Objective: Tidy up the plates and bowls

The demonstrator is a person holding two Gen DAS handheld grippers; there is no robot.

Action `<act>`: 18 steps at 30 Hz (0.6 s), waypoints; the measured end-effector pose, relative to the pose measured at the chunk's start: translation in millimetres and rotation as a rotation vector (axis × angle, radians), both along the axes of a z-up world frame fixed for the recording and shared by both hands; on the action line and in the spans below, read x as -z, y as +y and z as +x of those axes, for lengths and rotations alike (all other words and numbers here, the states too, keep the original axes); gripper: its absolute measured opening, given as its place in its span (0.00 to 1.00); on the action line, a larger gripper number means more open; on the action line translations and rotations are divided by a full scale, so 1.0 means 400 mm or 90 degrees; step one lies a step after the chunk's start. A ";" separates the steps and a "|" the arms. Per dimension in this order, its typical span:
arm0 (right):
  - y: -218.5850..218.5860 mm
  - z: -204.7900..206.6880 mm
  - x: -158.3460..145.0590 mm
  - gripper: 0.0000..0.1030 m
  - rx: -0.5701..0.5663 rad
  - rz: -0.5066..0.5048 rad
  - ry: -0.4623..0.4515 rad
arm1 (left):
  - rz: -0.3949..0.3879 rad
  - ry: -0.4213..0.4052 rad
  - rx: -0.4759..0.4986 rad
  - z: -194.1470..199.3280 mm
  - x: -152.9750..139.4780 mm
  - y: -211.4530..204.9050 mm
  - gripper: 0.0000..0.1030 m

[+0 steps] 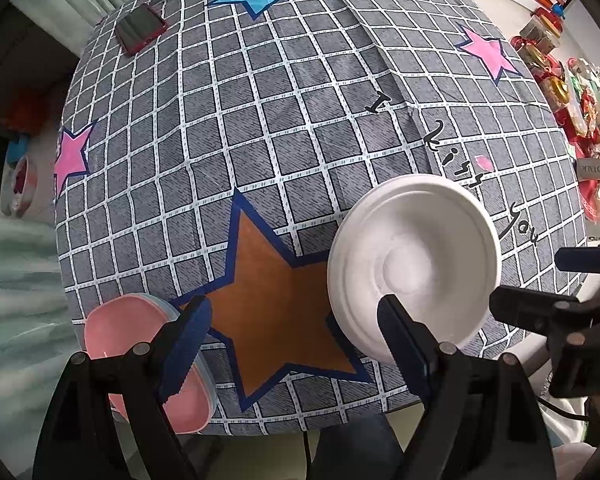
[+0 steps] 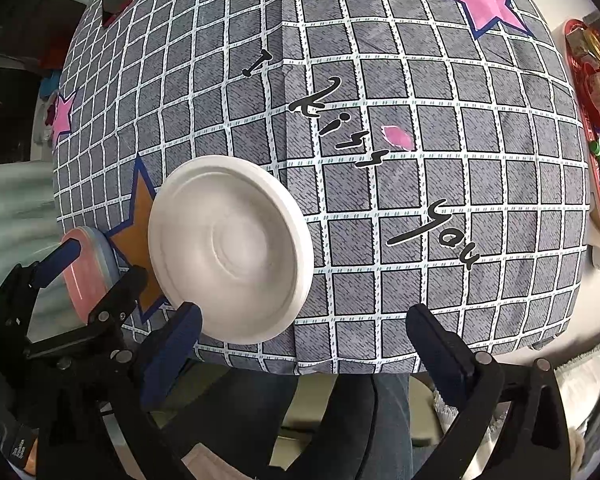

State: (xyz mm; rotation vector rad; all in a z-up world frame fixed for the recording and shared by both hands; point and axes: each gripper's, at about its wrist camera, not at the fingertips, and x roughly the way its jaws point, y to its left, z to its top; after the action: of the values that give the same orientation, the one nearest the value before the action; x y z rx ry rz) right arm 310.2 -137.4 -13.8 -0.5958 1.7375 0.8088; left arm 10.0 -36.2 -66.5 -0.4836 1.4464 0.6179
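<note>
A round white foam bowl (image 1: 414,264) sits on the grey checked tablecloth (image 1: 260,120), just right of its big orange star (image 1: 276,312). A stack of pink plastic plates (image 1: 140,344) rests left of that star, at the table's near edge. The left gripper (image 1: 296,344) hangs over the star with its jaws spread wide, and the right gripper (image 2: 304,340), right of the bowl, is likewise spread and holding nothing.
</note>
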 end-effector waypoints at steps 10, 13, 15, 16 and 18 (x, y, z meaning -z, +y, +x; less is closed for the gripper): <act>-0.001 0.001 0.004 1.00 -0.002 -0.001 0.000 | 0.002 -0.001 0.004 -0.003 -0.002 0.000 0.85; 0.000 0.002 0.004 1.00 -0.002 -0.002 0.000 | 0.001 0.000 0.003 0.000 -0.002 0.002 0.85; 0.000 0.003 0.004 1.00 -0.003 -0.003 0.001 | 0.001 0.001 0.004 -0.002 0.000 0.002 0.85; 0.000 0.003 0.004 1.00 -0.003 -0.003 0.001 | 0.001 0.003 0.003 -0.001 0.001 0.002 0.85; 0.000 0.003 0.005 1.00 -0.003 -0.003 0.002 | 0.001 0.005 0.003 -0.003 0.003 0.002 0.85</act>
State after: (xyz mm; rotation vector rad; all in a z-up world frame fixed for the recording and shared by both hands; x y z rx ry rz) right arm 311.5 -137.5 -15.8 -0.6019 1.7413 0.8094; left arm 8.9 -35.2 -67.6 -0.4771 1.4535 0.6172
